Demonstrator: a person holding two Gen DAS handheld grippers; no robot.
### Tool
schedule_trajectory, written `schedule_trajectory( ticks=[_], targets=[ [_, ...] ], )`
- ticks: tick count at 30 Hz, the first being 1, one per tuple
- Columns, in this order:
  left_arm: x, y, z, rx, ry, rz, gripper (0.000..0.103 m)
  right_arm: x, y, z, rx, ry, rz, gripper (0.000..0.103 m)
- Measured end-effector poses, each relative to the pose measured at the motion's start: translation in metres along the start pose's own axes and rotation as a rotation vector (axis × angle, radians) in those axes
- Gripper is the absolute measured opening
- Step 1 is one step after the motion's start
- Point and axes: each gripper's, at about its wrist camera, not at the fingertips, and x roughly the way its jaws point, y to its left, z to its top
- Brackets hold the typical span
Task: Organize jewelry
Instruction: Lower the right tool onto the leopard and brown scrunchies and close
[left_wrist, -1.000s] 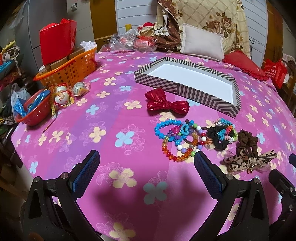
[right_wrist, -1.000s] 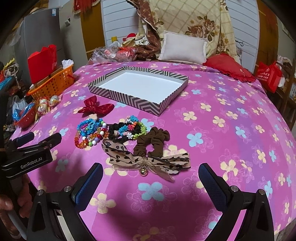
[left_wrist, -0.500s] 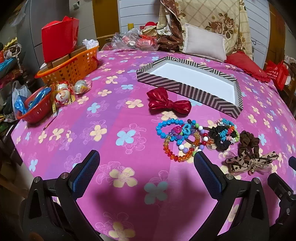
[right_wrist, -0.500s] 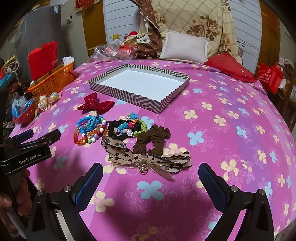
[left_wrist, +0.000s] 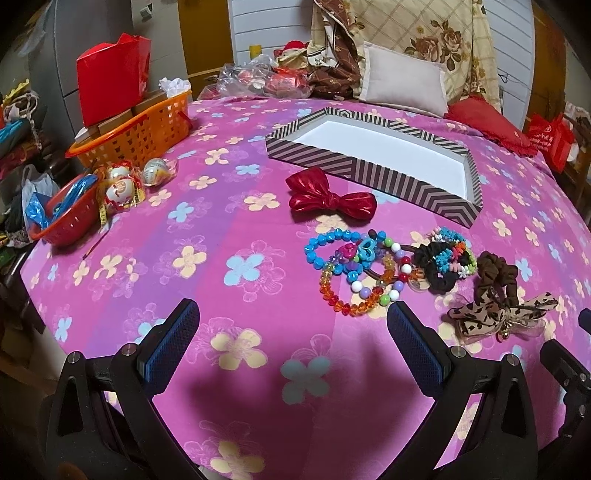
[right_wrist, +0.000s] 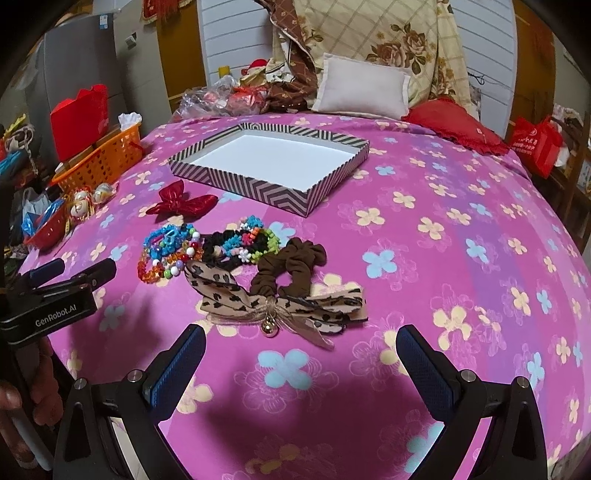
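Observation:
A striped box tray (left_wrist: 373, 176) (right_wrist: 258, 188) with a white floor lies on the pink flowered bedspread. In front of it rest a red bow (left_wrist: 330, 199) (right_wrist: 181, 203), a heap of bead bracelets (left_wrist: 354, 271) (right_wrist: 168, 251), a black scrunchie with coloured beads (left_wrist: 447, 260) (right_wrist: 240, 240), a brown scrunchie (left_wrist: 495, 275) (right_wrist: 291, 266) and a leopard-print bow (left_wrist: 498, 317) (right_wrist: 280, 301). My left gripper (left_wrist: 293, 325) is open, short of the bracelets. My right gripper (right_wrist: 301, 349) is open just before the leopard bow. Neither holds anything.
An orange basket (left_wrist: 136, 133) with a red bag (left_wrist: 110, 77), a red bowl (left_wrist: 66, 218) and wrapped balls (left_wrist: 122, 184) crowd the left bed edge. Pillows (left_wrist: 402, 86) and a red cushion (right_wrist: 454, 125) line the far end. A hand (right_wrist: 22, 398) grips the left tool.
Both views have crept slightly forward and steadied; the jewelry sits a touch nearer the fingers. Nothing on the bed has been moved or gripped.

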Motion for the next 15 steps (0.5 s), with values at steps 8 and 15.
schedule_trajectory(
  ticks=[8,15],
  targets=[
    [0.006,-0.003,-0.003,-0.001,0.024,-0.017,0.102,0.009,-0.007,-0.006,0.014,0.023,0.012,0.102],
    [0.011,0.002,-0.002,-0.019,0.035,-0.019,0.102,0.019,-0.008,0.001,0.003,0.013,0.021,0.102]
  ],
)
